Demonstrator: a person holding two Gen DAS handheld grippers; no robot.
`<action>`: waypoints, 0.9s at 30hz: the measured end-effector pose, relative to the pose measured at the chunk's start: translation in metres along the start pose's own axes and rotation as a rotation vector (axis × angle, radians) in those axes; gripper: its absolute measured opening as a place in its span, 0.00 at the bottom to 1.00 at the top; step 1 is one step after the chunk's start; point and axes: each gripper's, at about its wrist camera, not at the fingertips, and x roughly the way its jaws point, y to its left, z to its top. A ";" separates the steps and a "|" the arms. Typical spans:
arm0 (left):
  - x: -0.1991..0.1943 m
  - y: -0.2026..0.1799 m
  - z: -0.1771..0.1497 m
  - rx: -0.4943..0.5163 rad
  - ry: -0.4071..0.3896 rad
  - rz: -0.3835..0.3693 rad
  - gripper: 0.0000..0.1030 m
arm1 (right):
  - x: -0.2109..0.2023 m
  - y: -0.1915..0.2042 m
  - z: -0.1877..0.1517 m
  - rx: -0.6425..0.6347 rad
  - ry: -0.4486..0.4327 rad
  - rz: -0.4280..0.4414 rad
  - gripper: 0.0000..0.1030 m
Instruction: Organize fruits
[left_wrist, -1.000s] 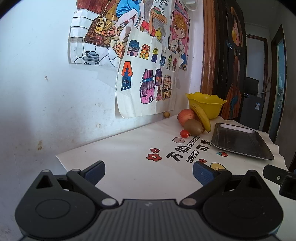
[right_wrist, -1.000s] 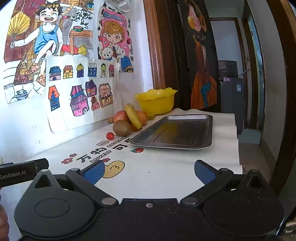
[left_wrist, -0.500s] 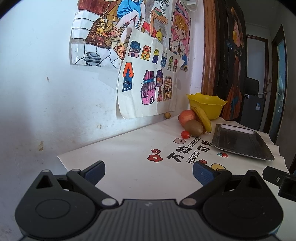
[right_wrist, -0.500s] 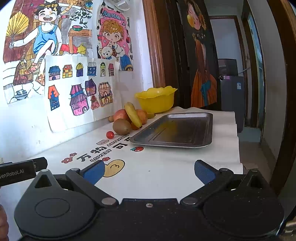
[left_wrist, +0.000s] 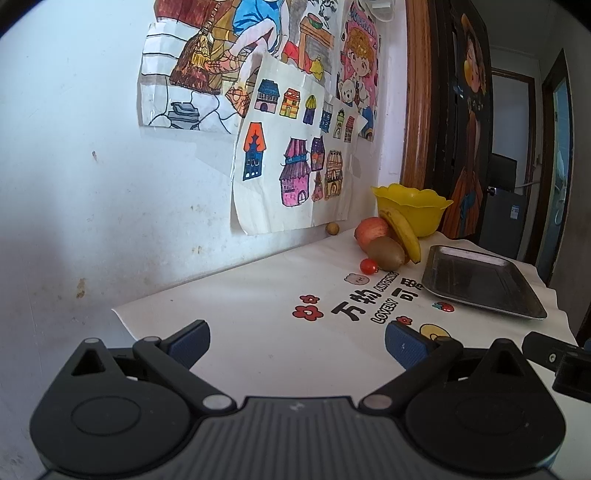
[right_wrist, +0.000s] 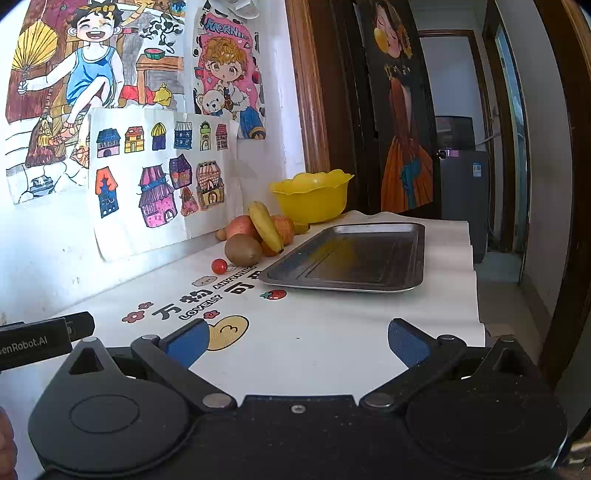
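Fruit pile touching tray corner, both grippers' fingers spread.

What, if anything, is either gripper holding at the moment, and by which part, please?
Nothing is held. The left gripper and right gripper are both open and empty, and the fruit lies untouched by the wall.

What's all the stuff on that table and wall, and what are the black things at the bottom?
Bowl: one, yellow, back of table by the wall.
Tray: one, metal, empty, right of the fruit.
Banana: one, yellow, lying over the fruit pile.
Apple: one, red, in the pile.
Kiwi: one, brown, front of pile.
Cherry tomato: one, red, left of the kiwi.
Tablecloth: one, white, printed.
Drawings: several, coloured, on the wall.
Left gripper: black, blue pads, open.
Right gripper: same, open.
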 end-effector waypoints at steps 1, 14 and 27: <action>0.000 0.000 0.000 -0.001 0.001 -0.001 1.00 | 0.000 0.000 0.000 -0.001 0.001 0.000 0.99; 0.001 -0.001 -0.001 -0.002 0.008 0.005 1.00 | 0.001 0.000 -0.004 -0.004 0.010 0.002 0.99; 0.006 0.000 0.016 0.001 0.099 -0.019 0.99 | -0.003 0.002 0.008 -0.040 0.093 0.129 0.99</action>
